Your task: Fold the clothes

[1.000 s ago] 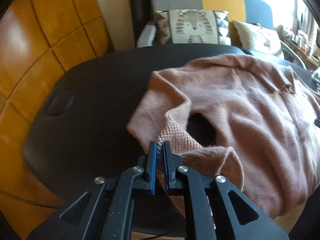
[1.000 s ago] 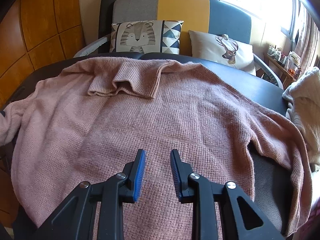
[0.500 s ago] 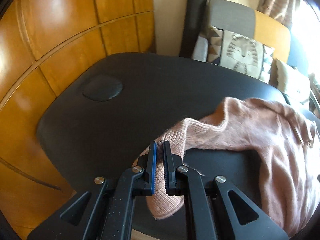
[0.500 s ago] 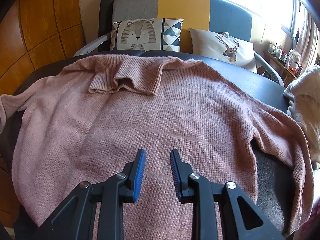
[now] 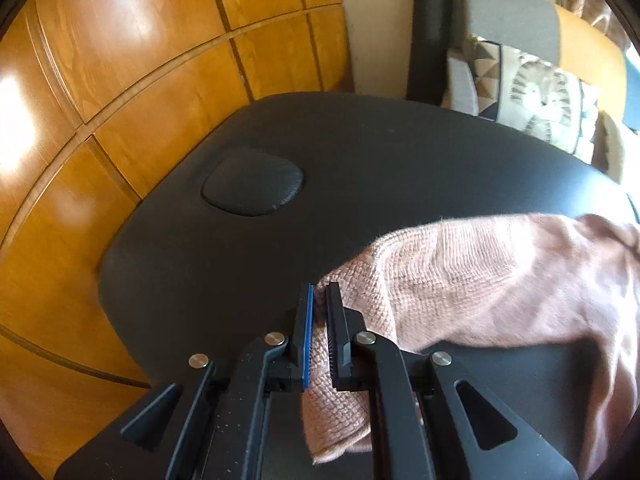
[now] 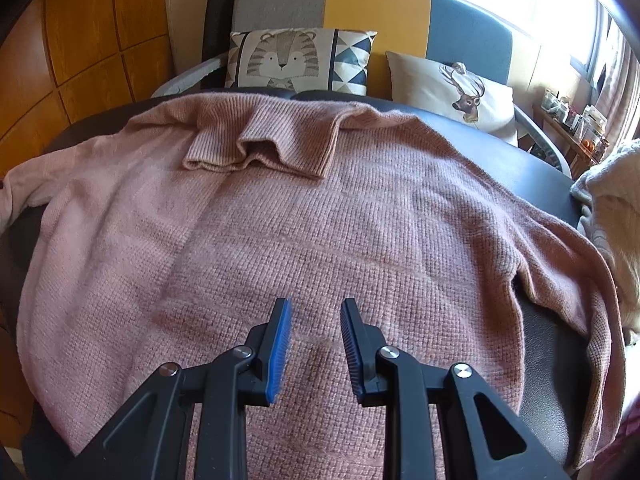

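Note:
A pink knit sweater lies spread face up on a black padded table, collar toward the far edge. In the left wrist view my left gripper is shut on the cuff end of the sweater's left sleeve, which stretches out straight toward the left end of the table. The cuff hangs below the jaws. My right gripper hovers open over the lower middle of the sweater body with nothing between its fingers. The right sleeve lies bent along the table's right side.
A round padded inset sits in the table's left end. Wooden wall panels lie beyond that end. A sofa with a tiger cushion and a deer cushion stands behind the table. A cream knit garment lies at the right edge.
My left gripper has pulled the sleeve cuff outward to the left, off the sweater body, so the sleeve is now stretched straight. The right gripper has stayed still.

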`<state>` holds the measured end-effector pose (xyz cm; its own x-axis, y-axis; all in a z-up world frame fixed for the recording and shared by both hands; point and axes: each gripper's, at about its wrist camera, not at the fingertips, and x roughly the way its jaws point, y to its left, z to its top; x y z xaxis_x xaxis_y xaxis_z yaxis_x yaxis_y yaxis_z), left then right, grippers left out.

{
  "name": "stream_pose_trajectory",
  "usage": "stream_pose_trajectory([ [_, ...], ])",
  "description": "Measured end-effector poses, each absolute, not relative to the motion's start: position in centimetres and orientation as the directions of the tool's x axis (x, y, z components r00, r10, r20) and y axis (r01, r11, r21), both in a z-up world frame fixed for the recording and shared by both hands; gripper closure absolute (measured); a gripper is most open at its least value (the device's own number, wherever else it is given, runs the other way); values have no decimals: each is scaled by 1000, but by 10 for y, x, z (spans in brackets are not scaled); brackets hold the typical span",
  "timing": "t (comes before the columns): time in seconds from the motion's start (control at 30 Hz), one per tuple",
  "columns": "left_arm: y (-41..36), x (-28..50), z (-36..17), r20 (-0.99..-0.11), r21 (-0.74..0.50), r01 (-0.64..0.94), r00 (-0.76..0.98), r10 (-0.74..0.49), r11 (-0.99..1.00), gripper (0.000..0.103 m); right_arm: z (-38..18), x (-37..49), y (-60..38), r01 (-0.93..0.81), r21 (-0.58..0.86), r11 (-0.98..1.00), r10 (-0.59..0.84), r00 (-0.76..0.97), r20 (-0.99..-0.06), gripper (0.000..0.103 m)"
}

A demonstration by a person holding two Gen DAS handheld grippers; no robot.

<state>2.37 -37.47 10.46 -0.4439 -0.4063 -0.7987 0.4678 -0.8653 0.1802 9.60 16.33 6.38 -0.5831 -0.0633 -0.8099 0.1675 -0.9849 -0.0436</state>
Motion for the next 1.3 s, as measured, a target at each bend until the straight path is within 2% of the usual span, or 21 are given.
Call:
stream_pose_trajectory([
  [0.33,-418,-7,77,-808,274,547,-314,-498,-791,96,56,92,159,154,-57,-986,-39,-561,-827,78],
  [0.43,-432,0,74,-820,238,598,-299,-488,-765,96,54,92,159,153,-57,-987,-39,-561,-827,78],
  [0.5,-430,7,77,-819,170,606,-351,-453,-777,96,53,92,159,153,-54,-987,-42,-563,-826,78],
  [0.67,-368,5,92,-766,152,454,-507,-395,-878,96,50,92,158,150,-44,-988,-51,-575,-816,77],
  [0.9,-219,-12,98,-743,44,127,-659,-118,-991,96,49,96,160,152,-33,-988,-62,-581,-812,77],
  [1.03,-120,-16,84,-763,-1,-72,-644,48,-997,96,49,97,164,156,-6,-988,-87,-584,-807,77],
  [1.2,-21,-15,45,-815,70,-244,-573,85,-967,95,51,98,169,174,31,-984,-127,-573,-810,77],
  [1.3,13,-16,25,-833,73,-287,-543,100,-955,95,58,98,179,186,81,-979,-176,-585,-792,77],
])
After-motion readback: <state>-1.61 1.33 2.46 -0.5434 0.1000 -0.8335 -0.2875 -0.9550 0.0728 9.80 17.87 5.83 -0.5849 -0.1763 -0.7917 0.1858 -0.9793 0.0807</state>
